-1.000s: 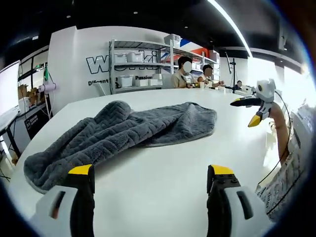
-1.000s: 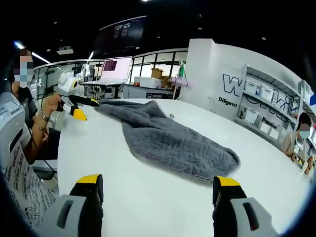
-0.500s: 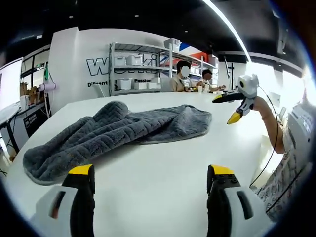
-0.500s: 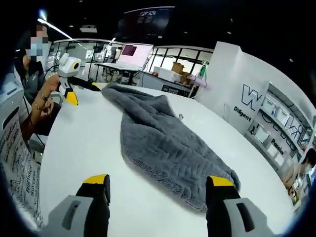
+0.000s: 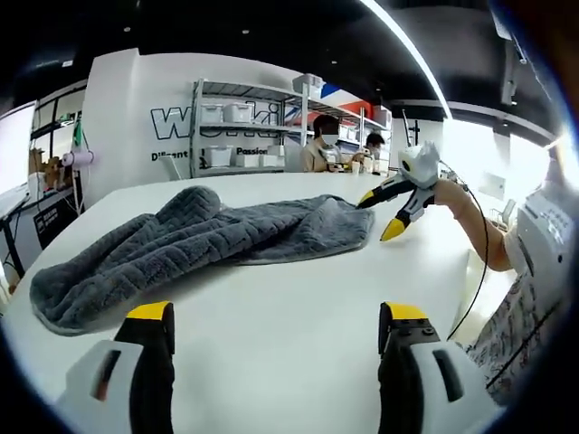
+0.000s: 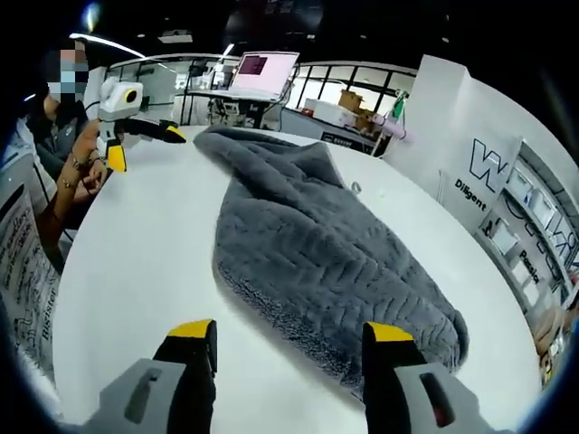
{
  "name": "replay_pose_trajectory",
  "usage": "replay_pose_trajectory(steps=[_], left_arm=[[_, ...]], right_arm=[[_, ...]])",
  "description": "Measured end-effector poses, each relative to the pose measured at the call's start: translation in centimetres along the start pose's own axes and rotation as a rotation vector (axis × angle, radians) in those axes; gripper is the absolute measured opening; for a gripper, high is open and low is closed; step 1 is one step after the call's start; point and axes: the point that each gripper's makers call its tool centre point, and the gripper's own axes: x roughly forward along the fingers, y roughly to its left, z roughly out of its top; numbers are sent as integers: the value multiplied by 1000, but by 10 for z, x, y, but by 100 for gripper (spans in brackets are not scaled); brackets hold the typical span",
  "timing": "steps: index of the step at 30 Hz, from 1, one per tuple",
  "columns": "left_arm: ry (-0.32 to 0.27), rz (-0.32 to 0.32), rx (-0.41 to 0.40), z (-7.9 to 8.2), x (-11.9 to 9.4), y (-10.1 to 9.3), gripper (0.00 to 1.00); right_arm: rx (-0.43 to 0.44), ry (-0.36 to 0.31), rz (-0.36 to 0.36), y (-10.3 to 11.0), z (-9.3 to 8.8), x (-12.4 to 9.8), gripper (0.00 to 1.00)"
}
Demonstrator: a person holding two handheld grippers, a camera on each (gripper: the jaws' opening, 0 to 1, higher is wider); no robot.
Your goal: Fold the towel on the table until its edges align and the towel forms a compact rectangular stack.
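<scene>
- Two claws, both mine, and both are now closing on the towel (image 5: 194,240), which lies rumpled and lengthwise on the white surface (image 5: 298,316), not yet folded.
- My left claw (image 5: 276,334) hangs wide, holding nothing, above bare surface just short of the towel's near long edge; half a second ago it sat much the same.
- From the right claw view, the left claw (image 6: 136,140) shows near the towel's far end, jaws spread.
- My right claw (image 6: 289,348) is wide and empty too, but it has swung in: the towel's near corner now sits right between its jaw tips.
- I judge that the first corner grasp is about to begin.
</scene>
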Motion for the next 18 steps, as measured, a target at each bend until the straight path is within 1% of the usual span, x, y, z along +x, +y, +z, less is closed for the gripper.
replay_pose_trajectory(steps=[5,8,9,11,12,14,15,16,18], left_arm=[[33,9,22,-6,2,0,99],[33,2,21,-6,2,-2,99],[32,-2,21,-6,2,-3,99],[29,-5,18,-6,2,-4,99],[26,-6,16,-5,2,-4,99],[21,-7,10,-5,2,-4,99],[17,-6,7,-5,2,-3,98],[12,-8,0,-4,2,-3,97],[10,-13,-5,-4,2,-4,97]], right_arm=[[6,1,0,-3,-3,2,60],[18,-9,13,-2,-2,3,60],[20,-9,13,-2,-2,3,58],[14,-7,12,-3,-2,4,51],[7,-7,12,-3,-2,4,44],[-1,-10,16,-3,-1,5,35],[-8,-9,22,-3,-1,6,33],[-14,2,26,-1,-3,8,33],[-20,-9,28,-1,-1,8,31]])
